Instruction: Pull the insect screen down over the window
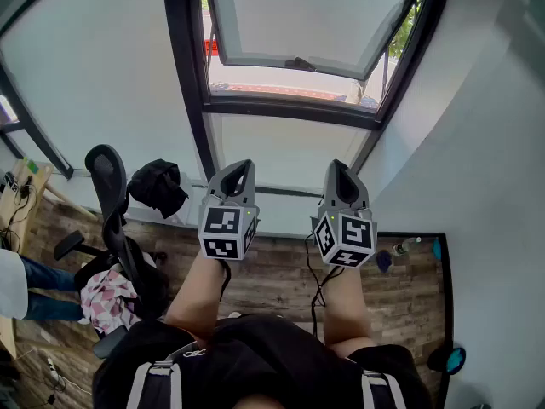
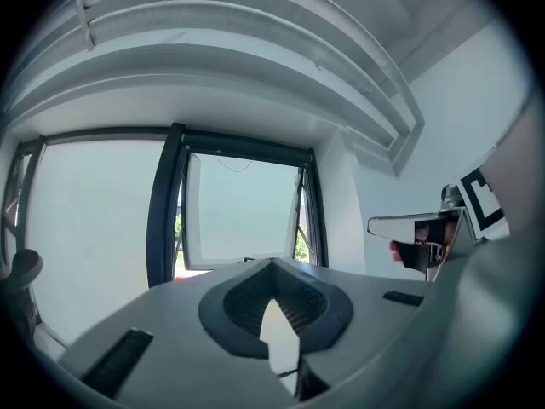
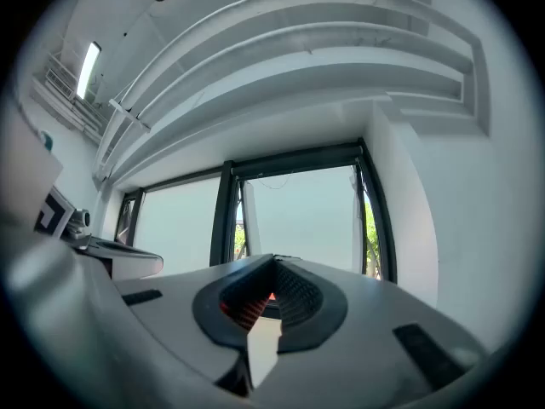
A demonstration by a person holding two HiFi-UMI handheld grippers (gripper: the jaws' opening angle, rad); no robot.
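Facing window (image 1: 289, 147): sash (image 1: 294, 15) ajar, dark frame.
Left gripper (image 1: 242, 167), right gripper (image 1: 337, 167): jaws together, empty, clear of glass.
Head view only: chair (image 1: 111, 194) at left.

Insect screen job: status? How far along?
Done: nothing visible. The window sash stands tilted open, and no screen shows across the opening. In hand: nothing. The left gripper and right gripper are both shut and empty, held side by side short of the window. Left: everything, meaning reaching up to the screen's pull, gripping it and drawing it down.
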